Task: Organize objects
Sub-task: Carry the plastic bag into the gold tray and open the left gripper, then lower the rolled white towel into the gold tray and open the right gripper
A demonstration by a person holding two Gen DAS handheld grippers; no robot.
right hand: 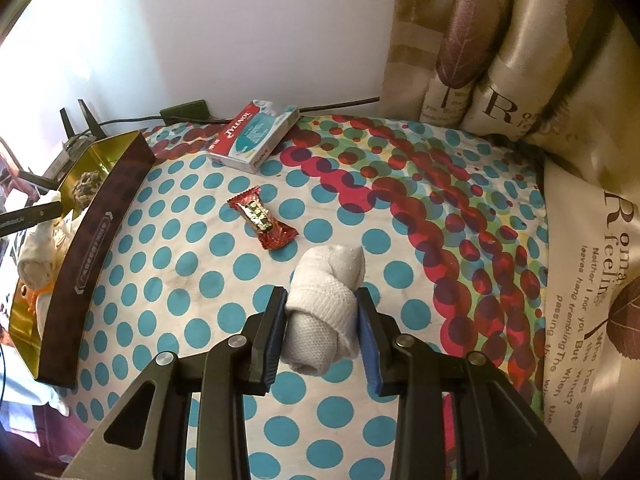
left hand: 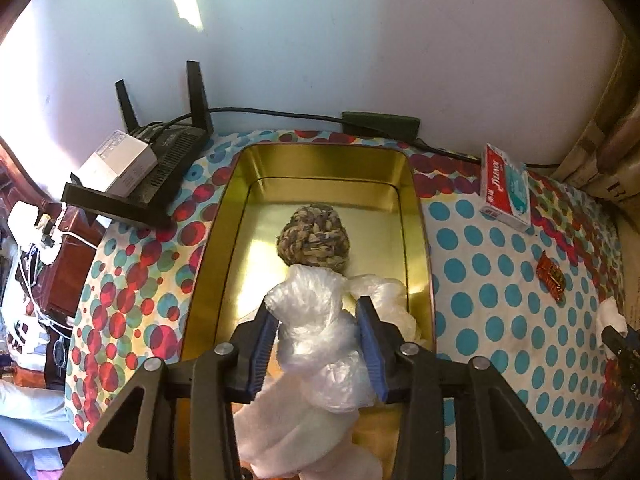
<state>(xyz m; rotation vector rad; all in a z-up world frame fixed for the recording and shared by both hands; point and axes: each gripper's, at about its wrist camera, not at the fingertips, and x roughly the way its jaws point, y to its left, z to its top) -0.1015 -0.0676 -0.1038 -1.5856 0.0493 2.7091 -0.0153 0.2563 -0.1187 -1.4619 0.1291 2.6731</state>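
A gold tin box (left hand: 236,208) stands on the dotted tablecloth; it also shows at the left of the right wrist view (right hand: 100,216). In it lie a woven ball (left hand: 314,236) and a white cloth roll (left hand: 304,440). My left gripper (left hand: 318,312) is shut on a knotted clear plastic bag (left hand: 316,320) over the box. My right gripper (right hand: 322,304) is shut on a rolled white sock (right hand: 324,308), to the right of the box. A red candy wrapper (right hand: 262,222) and a Tylenol box (right hand: 256,132) lie beyond it.
A black router (left hand: 160,160) with a white box on it stands left of the tin. A dark adapter (left hand: 380,122) and its cable run along the wall. Curtains (right hand: 500,60) hang at the right. The table's left edge drops to clutter and cables.
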